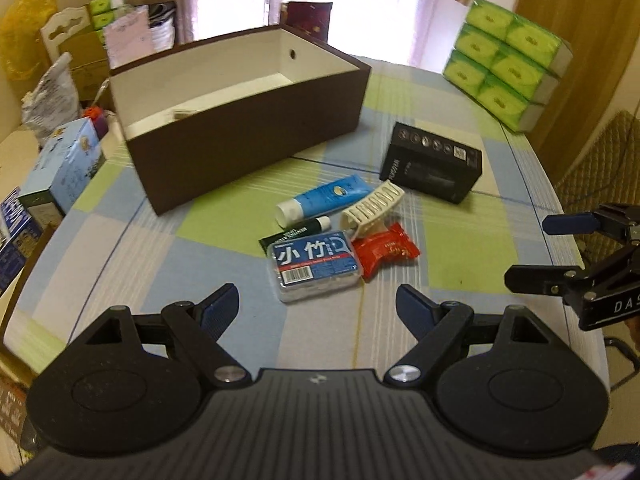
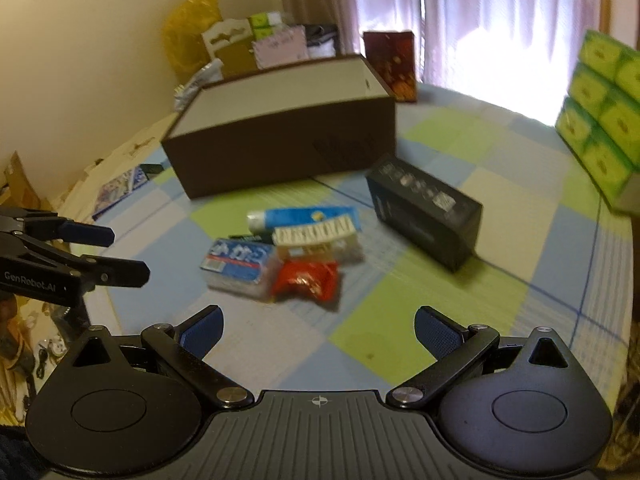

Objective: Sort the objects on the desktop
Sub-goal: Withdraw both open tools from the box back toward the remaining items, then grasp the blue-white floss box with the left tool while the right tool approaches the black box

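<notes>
A small pile lies mid-table: a blue floss-pick box [image 1: 314, 271] [image 2: 240, 262], a blue tube [image 1: 326, 199] [image 2: 304, 216], a cream hair claw [image 1: 370, 208] [image 2: 314, 236], a red snack packet [image 1: 386, 254] [image 2: 306, 282] and a dark green tube [image 1: 298, 232]. A black carton [image 1: 434, 168] [image 2: 426, 212] lies to their right. Behind them stands an open brown storage box [image 1: 248, 136] [image 2: 280, 156] with something pale inside. My left gripper [image 1: 318, 306] [image 2: 128, 254] hovers open just short of the floss box. My right gripper [image 2: 318, 326] [image 1: 532, 254] is open too, near the table's front edge.
A checked cloth [image 1: 460, 248] covers the table. Green tissue packs [image 1: 506, 62] [image 2: 604, 128] are stacked at the far right. A light blue carton [image 1: 68, 168] stands at the left edge, with bags and cardboard boxes behind. A dark red box [image 2: 390, 64] stands behind the storage box.
</notes>
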Action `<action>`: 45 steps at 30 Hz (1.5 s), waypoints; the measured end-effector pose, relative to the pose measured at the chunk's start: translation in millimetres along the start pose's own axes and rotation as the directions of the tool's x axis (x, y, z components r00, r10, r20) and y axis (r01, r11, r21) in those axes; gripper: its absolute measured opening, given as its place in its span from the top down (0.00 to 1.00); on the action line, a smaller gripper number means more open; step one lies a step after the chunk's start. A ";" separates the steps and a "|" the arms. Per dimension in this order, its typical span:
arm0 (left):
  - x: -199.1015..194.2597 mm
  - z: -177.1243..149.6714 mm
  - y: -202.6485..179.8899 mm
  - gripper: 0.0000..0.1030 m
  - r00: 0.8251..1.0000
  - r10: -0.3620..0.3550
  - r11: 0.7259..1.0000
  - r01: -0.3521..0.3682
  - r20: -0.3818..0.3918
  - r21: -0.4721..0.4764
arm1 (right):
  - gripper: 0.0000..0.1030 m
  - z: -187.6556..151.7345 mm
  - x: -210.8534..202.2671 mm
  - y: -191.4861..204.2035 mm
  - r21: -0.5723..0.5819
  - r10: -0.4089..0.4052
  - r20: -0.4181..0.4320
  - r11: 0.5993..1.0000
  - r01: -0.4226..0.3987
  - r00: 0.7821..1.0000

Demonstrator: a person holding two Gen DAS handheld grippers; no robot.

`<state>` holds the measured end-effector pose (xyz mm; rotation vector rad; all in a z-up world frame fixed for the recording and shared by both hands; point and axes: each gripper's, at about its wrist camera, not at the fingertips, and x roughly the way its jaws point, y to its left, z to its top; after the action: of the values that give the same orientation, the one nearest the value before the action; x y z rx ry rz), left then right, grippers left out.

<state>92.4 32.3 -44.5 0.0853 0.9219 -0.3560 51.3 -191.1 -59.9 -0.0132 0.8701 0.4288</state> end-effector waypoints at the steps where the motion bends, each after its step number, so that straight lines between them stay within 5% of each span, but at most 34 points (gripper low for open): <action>1: 5.3 0.2 0.3 0.19 1.000 -0.002 1.000 0.002 -0.010 0.013 | 0.04 -2.0 1.4 -2.4 0.008 -0.008 -0.008 1.000 0.008 1.000; 10: 56.5 2.6 10.3 0.20 0.994 -0.046 0.991 0.058 -0.099 0.121 | 0.04 -25.6 14.5 -29.1 0.115 -0.080 -0.095 0.989 0.091 0.992; 17: 91.0 16.5 6.9 0.20 0.986 -0.125 0.944 0.153 -0.113 0.294 | 0.04 -39.4 15.4 -48.1 0.203 -0.152 -0.142 0.963 0.178 0.978; 22: 111.0 24.2 2.3 0.23 0.978 -0.162 0.867 0.205 -0.133 0.455 | 0.04 -48.6 12.4 -57.5 0.257 -0.200 -0.177 0.936 0.241 0.964; 29: 131.2 29.2 -6.0 0.23 0.954 -0.231 0.712 0.300 -0.192 0.635 | 0.04 -61.8 8.7 -61.8 0.326 -0.241 -0.219 0.895 0.304 0.945; 33: 140.9 28.0 -9.1 0.35 0.945 -0.230 0.668 0.328 -0.234 0.668 | 0.04 -65.2 8.4 -58.8 0.342 -0.251 -0.233 0.883 0.321 0.940; 37: 138.2 26.0 -4.9 0.45 0.948 -0.219 0.677 0.318 -0.232 0.664 | 0.04 -66.5 9.0 -56.9 0.350 -0.255 -0.240 0.877 0.329 0.937; 45: 131.5 10.1 11.1 0.47 0.941 -0.153 0.801 0.297 -0.301 0.520 | 0.04 -64.2 11.4 -55.0 0.338 -0.252 -0.241 0.883 0.324 0.937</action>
<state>176.2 5.8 -143.4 0.5781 1.0510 -0.8551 30.7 -249.2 -118.9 0.1683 1.1103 -0.0272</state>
